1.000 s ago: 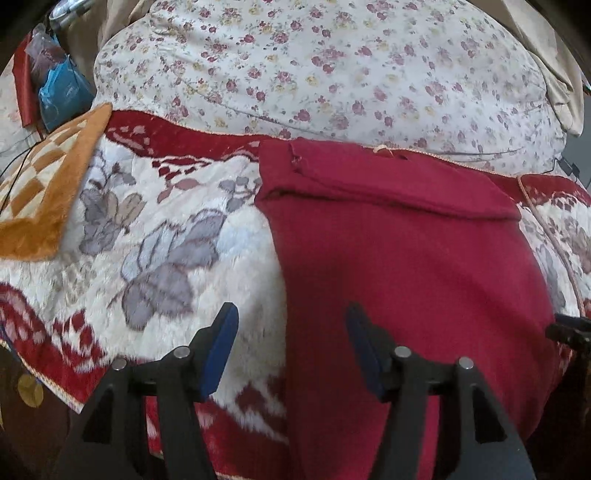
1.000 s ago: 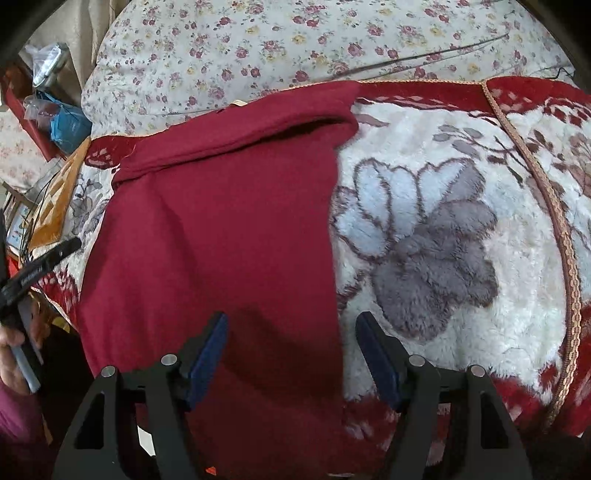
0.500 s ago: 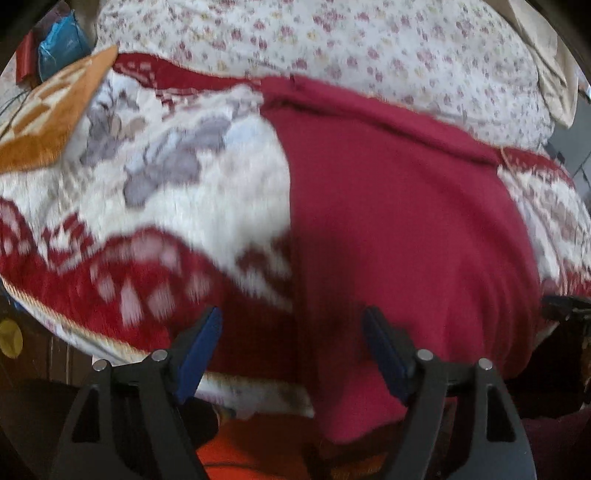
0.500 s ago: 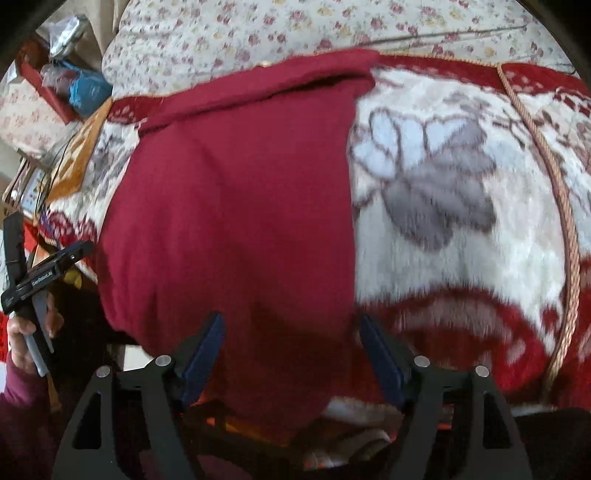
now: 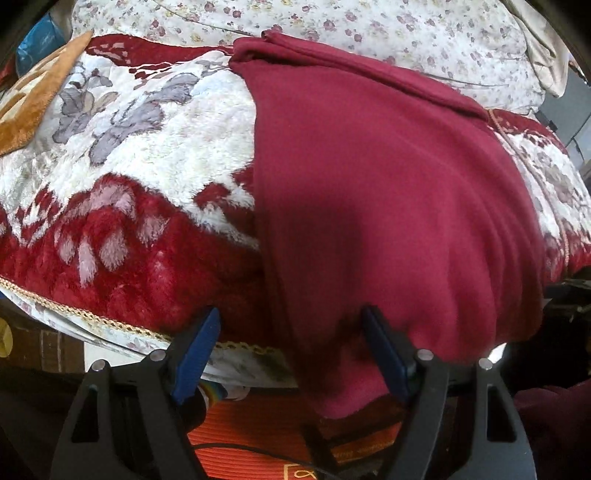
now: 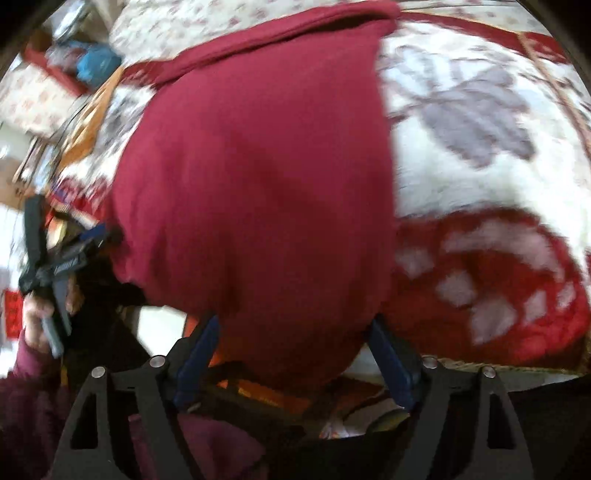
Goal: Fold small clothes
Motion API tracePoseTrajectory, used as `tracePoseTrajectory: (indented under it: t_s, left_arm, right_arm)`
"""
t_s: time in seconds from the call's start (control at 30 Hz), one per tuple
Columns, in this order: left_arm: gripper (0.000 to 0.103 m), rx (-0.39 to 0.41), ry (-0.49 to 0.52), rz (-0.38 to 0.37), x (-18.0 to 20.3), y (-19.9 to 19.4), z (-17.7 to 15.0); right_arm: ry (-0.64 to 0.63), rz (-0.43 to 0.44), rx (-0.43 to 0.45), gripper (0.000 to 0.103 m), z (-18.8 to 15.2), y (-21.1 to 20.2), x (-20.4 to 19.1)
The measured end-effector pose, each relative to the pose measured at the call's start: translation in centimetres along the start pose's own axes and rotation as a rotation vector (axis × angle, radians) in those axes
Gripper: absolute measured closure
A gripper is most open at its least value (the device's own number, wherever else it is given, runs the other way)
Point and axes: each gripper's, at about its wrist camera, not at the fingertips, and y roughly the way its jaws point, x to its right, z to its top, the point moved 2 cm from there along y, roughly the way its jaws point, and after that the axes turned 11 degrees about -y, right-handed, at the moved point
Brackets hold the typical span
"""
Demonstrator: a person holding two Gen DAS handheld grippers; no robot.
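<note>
A dark red knit garment (image 5: 388,177) lies lengthwise on the plush floral blanket (image 5: 155,147), its far end folded over and its near end hanging over the bed's front edge. It also shows in the right wrist view (image 6: 258,177). My left gripper (image 5: 291,350) is open, its blue pads either side of the garment's near left hem, not closed on it. My right gripper (image 6: 291,354) is open around the near right hem. The left gripper (image 6: 55,258) shows at the left of the right wrist view, held in a hand.
A floral-print duvet (image 5: 369,29) is piled behind the garment. An orange-brown cushion (image 5: 33,107) lies at far left. Below the bed edge sits an orange ribbed object (image 5: 266,435). Blue bags and clutter (image 6: 92,66) stand at the far left.
Both grippers have drawn back and down toward the bed's front edge. The garment's hanging near hem has come into view between each gripper's fingers. Both stayed open.
</note>
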Motion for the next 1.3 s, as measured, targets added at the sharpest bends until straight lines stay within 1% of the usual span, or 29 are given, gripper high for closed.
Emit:
tracePoseTrajectory:
  t_s: [0.07, 0.13, 0.17, 0.2, 0.23, 0.33, 0.37, 0.4, 0.43, 0.47, 0.5, 0.53, 0.57, 0.63, 0.7, 0.73, 0.77, 0.83, 0.87, 0.9, 0.93, 0.97, 1.0, 1.03, 1.07, 1.13, 1.2, 1.3]
  left_arm:
    - [0.026, -0.006, 0.003, -0.003, 0.0, 0.1, -0.1]
    - [0.026, -0.012, 0.015, 0.013, 0.2, 0.4, -0.2]
    - [0.026, -0.011, 0.02, 0.021, 0.3, 0.4, -0.3]
    - [0.026, -0.011, 0.024, 0.022, 0.5, 0.5, -0.3]
    - [0.025, -0.014, 0.026, 0.018, 0.6, 0.5, -0.4]
    - [0.026, -0.022, 0.011, 0.005, 0.5, 0.5, -0.3]
    - [0.026, -0.027, 0.002, -0.004, 0.5, 0.5, -0.3]
    - [0.026, -0.037, -0.006, -0.02, 0.5, 0.4, -0.4]
    - [0.026, -0.045, -0.011, -0.035, 0.5, 0.3, -0.4]
    - [0.026, -0.051, -0.016, -0.047, 0.5, 0.3, -0.4]
    - [0.027, -0.052, -0.019, -0.05, 0.6, 0.2, -0.5]
    - [0.03, -0.056, -0.019, -0.052, 0.6, 0.2, -0.5]
    - [0.031, -0.059, -0.015, -0.048, 0.8, 0.2, -0.6]
    - [0.031, -0.055, -0.006, -0.037, 0.9, 0.3, -0.7]
    - [0.031, -0.06, 0.002, -0.017, 1.2, 0.7, -0.9]
    - [0.031, -0.059, 0.007, -0.012, 1.3, 0.7, -1.0]
    - [0.031, -0.057, 0.01, -0.011, 1.3, 0.8, -1.1]
    - [0.031, -0.054, 0.006, -0.005, 1.4, 0.8, -1.1]
    - [0.034, -0.05, 0.007, 0.0, 1.4, 0.8, -1.1]
    - [0.047, -0.039, 0.009, 0.009, 1.4, 0.6, -1.1]
    - [0.066, -0.023, 0.015, 0.031, 1.3, 0.3, -1.1]
    - [0.081, -0.023, 0.014, 0.023, 1.1, 0.1, -1.1]
    - [0.097, -0.038, -0.007, -0.026, 0.8, -0.2, -0.9]
    - [0.097, -0.052, -0.04, -0.069, 0.4, -0.7, -0.7]
    - [0.097, -0.047, -0.064, -0.095, 0.0, -1.6, -0.5]
    - [0.097, -0.011, -0.055, -0.119, -0.1, -3.8, -0.2]
    - [0.097, 0.031, -0.045, -0.133, -0.4, -6.0, -0.1]
    - [0.097, 0.065, -0.052, -0.122, -1.0, -7.9, -0.3]
  right_arm:
    - [0.002, -0.007, -0.011, 0.018, -0.1, 0.4, 0.2]
    - [0.038, 0.003, -0.006, 0.017, -0.1, 0.7, 0.8]
    - [0.068, 0.017, 0.006, 0.016, 0.0, 0.7, 1.0]
    - [0.082, 0.026, 0.014, 0.012, -0.1, 0.6, 1.1]
    - [0.085, 0.028, 0.02, 0.011, -0.2, 0.7, 1.0]
    - [0.05, -0.018, 0.018, 0.012, -0.1, 0.7, 0.1]
    - [0.049, -0.027, 0.022, 0.017, 0.1, 0.7, -0.1]
    - [0.048, -0.034, 0.029, 0.027, 0.2, 0.4, -0.2]
    - [0.042, -0.037, 0.036, 0.036, 0.3, 0.2, -0.3]
    - [0.03, -0.036, 0.049, 0.058, 0.4, -0.2, -0.4]
    - [0.018, -0.033, 0.064, 0.066, 0.6, -0.5, -0.5]
    - [0.01, -0.023, 0.071, 0.07, 0.7, -0.6, -0.6]
    - [0.004, -0.01, 0.069, 0.07, 0.8, -0.6, -0.5]
    - [0.019, -0.013, 0.059, 0.069, 0.8, -0.1, -0.1]
    - [0.057, 0.007, 0.051, 0.067, 0.8, 0.7, 0.4]
    - [0.067, 0.019, 0.055, 0.064, 0.9, 0.9, 0.3]
    - [0.07, 0.032, 0.06, 0.059, 1.0, 1.0, 0.2]
    - [0.063, 0.031, 0.067, 0.058, 1.0, 1.2, 0.0]
    - [0.063, 0.026, 0.071, 0.061, 1.0, 1.1, 0.0]
    - [0.067, 0.013, 0.079, 0.071, 1.0, 1.0, -0.1]
    - [0.068, -0.007, 0.087, 0.078, 1.0, 0.9, -0.3]
    - [0.072, -0.004, 0.103, 0.084, 0.9, 0.5, -0.3]
    - [0.075, 0.009, 0.115, 0.088, 0.9, 0.2, -0.3]
    - [0.074, 0.021, 0.129, 0.088, 1.0, -0.2, -0.4]
    - [0.068, 0.032, 0.145, 0.089, 1.1, -0.7, -0.6]
    - [0.04, 0.062, 0.178, 0.089, 1.4, -2.1, -1.5]
    - [0.015, 0.085, 0.203, 0.089, 1.5, -3.5, -2.2]
    - [-0.003, 0.125, 0.221, 0.089, 1.4, -4.6, -2.5]
